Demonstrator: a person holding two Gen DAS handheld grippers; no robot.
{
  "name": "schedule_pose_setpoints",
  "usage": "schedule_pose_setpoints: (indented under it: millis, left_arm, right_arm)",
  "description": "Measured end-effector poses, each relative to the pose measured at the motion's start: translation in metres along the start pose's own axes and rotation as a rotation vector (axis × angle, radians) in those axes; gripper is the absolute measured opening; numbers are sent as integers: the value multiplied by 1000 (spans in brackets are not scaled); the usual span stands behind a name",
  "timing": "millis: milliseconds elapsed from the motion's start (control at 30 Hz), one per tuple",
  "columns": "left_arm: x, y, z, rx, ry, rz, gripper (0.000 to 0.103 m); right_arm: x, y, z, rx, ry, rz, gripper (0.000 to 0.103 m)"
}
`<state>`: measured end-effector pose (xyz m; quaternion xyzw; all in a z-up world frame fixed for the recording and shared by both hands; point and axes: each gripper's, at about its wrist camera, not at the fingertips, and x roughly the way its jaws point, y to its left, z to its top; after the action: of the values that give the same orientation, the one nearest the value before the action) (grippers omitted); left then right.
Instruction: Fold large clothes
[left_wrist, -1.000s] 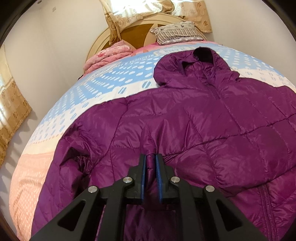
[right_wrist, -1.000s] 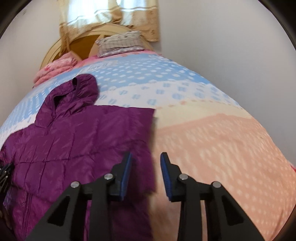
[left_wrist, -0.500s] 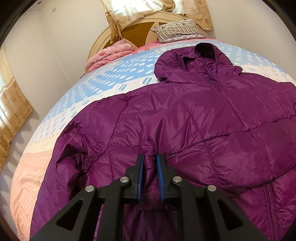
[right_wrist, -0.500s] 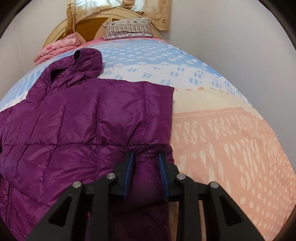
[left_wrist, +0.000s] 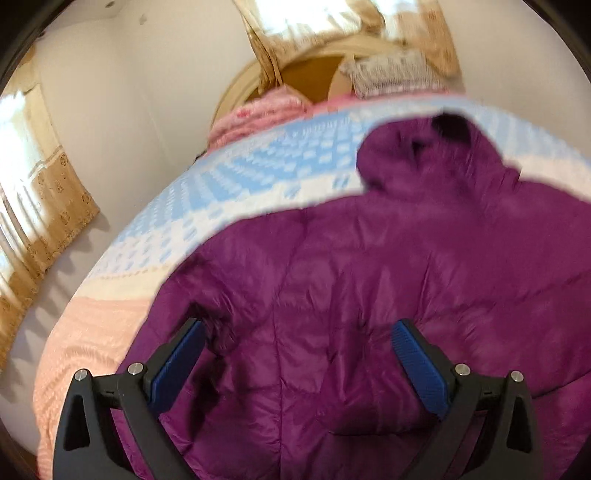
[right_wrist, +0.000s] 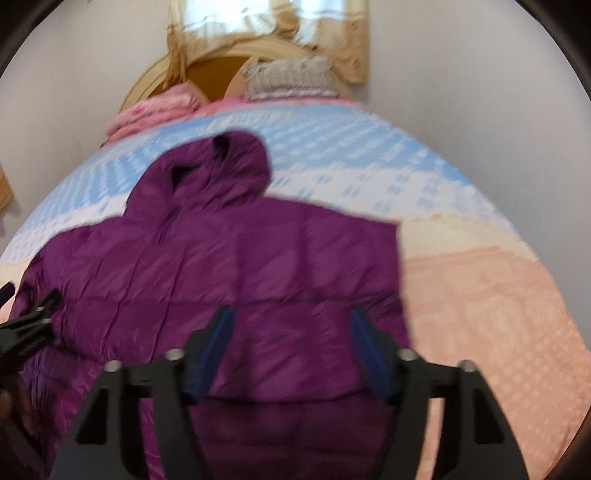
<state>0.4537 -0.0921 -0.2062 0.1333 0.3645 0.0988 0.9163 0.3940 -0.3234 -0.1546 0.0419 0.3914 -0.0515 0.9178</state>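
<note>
Jacket (left_wrist: 369, 295) count: just one, a purple quilted puffer with a hood, spread out on the bed (left_wrist: 92, 350); that's the left wrist view, where the left gripper (left_wrist: 295, 354) hangs over the lower body of it with its jaws released wide, having just been opening, fabric lying under the gap but not pinched; one striped pillow (left_wrist: 391, 75) at the head, one pink folded blanket (left_wrist: 258, 114) beside it, one rounded wooden headboard (left_wrist: 314, 74); bedspread runs blue dots, then cream, then peach; white walls, tan patterned curtains (left_wrist: 55, 221) at two windows; picture's a bit smeary.

Right wrist view: same single jacket (right_wrist: 258, 258), hood pointing toward the headboard, shiny with stitched panels, its right edge folded straight; the right gripper (right_wrist: 291, 350) sits over the hem, jaws partway apart and just been opening, not squeezing the cloth as far as the blur allows; the left gripper's black frame pokes in at the left edge; the bed (right_wrist: 480, 314) is bare peach on the right.
</note>
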Motion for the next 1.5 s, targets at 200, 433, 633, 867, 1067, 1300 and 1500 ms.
schedule_pose_setpoints:
  millis: [200,433,633,867,1067,1300,1500]
  left_arm:
    - [16,0,-6,-10,52,-62,101]
    - [17,0,-6,-23,64,-87,102]
    - [17,-1,-6,-25,71,-100,102]
    - [3,18,1,-19,99,-150,102]
    - [-46,72,-20,-59,25,-172,102]
    - [-75,166,-92,-102,5,22,102]
    - [-92,247,-165,-254,86,131,102]
  right_arm:
    - [28,9,-19,-36,45,-42,60]
    - [30,10,-22,-61,43,-74,61]
    - [30,14,-22,-74,46,-87,62]
    - [15,6,-14,-64,59,-37,83]
    - [-50,5,-37,-84,-40,20,95]
    - [-91,27,-88,-185,-74,49,95]
    - [-109,38,-103,-152,-93,101,95]
